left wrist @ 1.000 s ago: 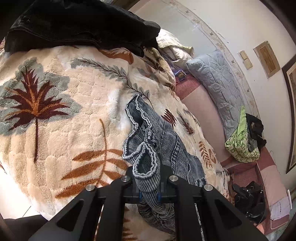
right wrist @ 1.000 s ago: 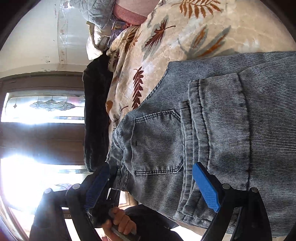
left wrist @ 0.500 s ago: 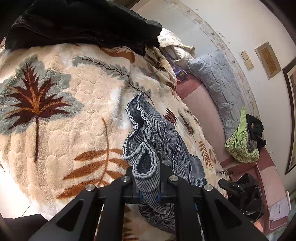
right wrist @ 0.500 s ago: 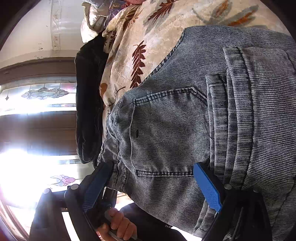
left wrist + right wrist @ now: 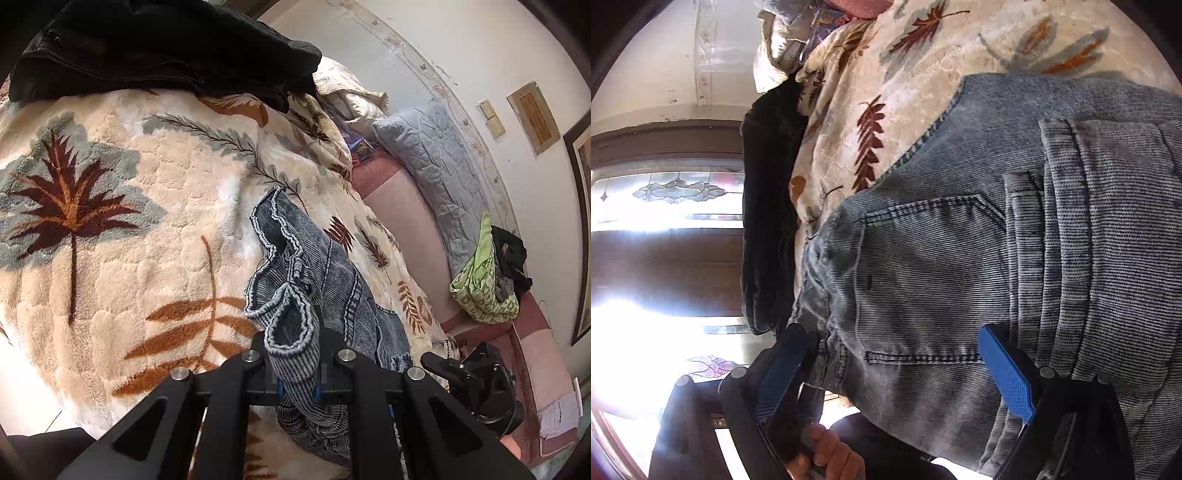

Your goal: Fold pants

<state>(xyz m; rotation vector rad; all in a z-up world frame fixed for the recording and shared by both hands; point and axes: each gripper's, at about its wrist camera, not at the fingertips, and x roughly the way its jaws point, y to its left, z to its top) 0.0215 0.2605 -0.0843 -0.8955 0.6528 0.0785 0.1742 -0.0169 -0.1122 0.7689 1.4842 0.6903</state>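
The pants are washed blue-grey jeans (image 5: 332,280) lying on a cream leaf-print blanket (image 5: 122,229). My left gripper (image 5: 297,384) is shut on a bunched fold of the jeans near their hem and holds it just above the blanket. In the right wrist view the jeans (image 5: 942,280) fill the frame with a back pocket facing up. My right gripper (image 5: 894,373) is open, its blue pads (image 5: 1008,373) straddling the waistband end of the jeans. The right gripper also shows in the left wrist view (image 5: 472,380).
A black garment (image 5: 159,48) lies at the far end of the blanket, also in the right wrist view (image 5: 768,206). A grey quilted pillow (image 5: 432,162) and a green bag (image 5: 480,288) sit on the pink couch by the wall. A bright stained-glass door (image 5: 665,236) stands behind.
My right gripper has moved in over the waistband end of the jeans and appears further in the left wrist view. My left gripper keeps its hold, nearly still.
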